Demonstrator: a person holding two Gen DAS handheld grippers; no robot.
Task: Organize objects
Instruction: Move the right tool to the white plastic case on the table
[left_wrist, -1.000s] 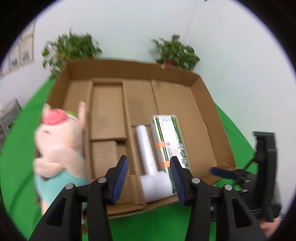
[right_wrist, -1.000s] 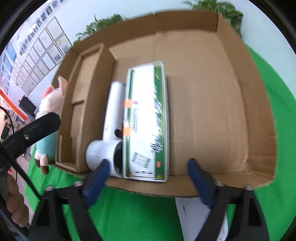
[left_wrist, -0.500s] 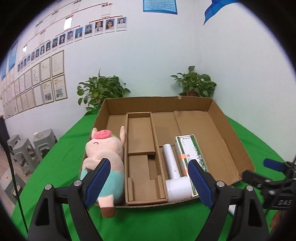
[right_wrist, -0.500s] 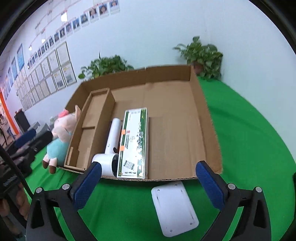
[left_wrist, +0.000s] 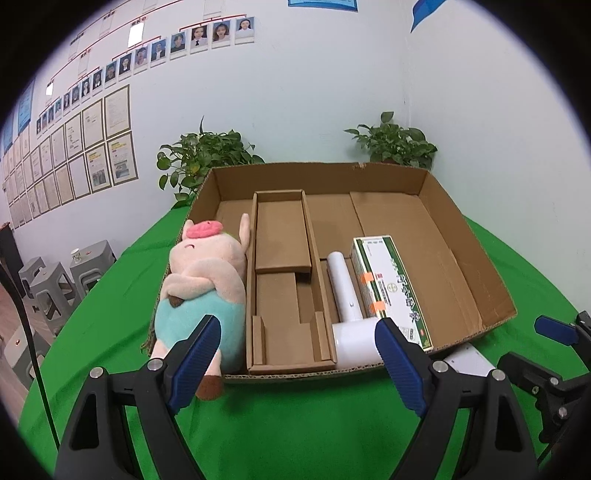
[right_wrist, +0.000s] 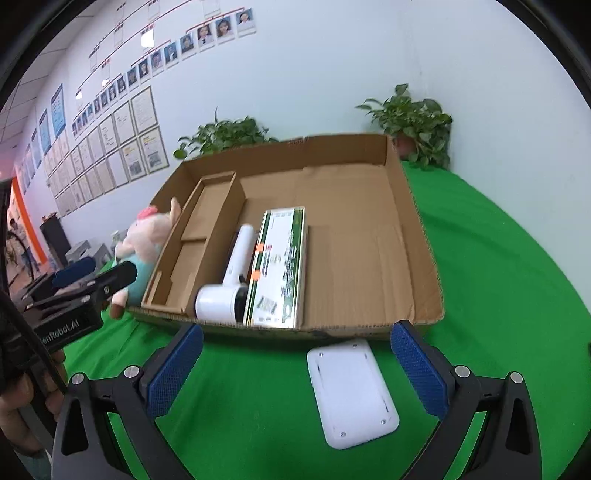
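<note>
A shallow cardboard box (left_wrist: 476, 251) (right_wrist: 413, 221) lies on the green table. In it lie a pink plush pig (left_wrist: 207, 284) (right_wrist: 142, 243) at the left, a cardboard divider insert (left_wrist: 284, 280), a white hair dryer (left_wrist: 347, 306) (right_wrist: 229, 288) and a green-and-white carton (left_wrist: 388, 288) (right_wrist: 282, 266). A white flat device (right_wrist: 351, 391) lies on the cloth in front of the box. My left gripper (left_wrist: 295, 358) is open and empty before the box. My right gripper (right_wrist: 295, 369) is open and empty above the white device.
Two potted plants (left_wrist: 207, 155) (left_wrist: 395, 144) stand behind the box against the wall. Grey stools (left_wrist: 55, 280) stand off the table's left side. The green cloth (right_wrist: 498, 258) stretches to the right of the box.
Both grippers have pulled back and up from the box. The left jaws have opened wide. The pig now lies in the box's left compartment.
</note>
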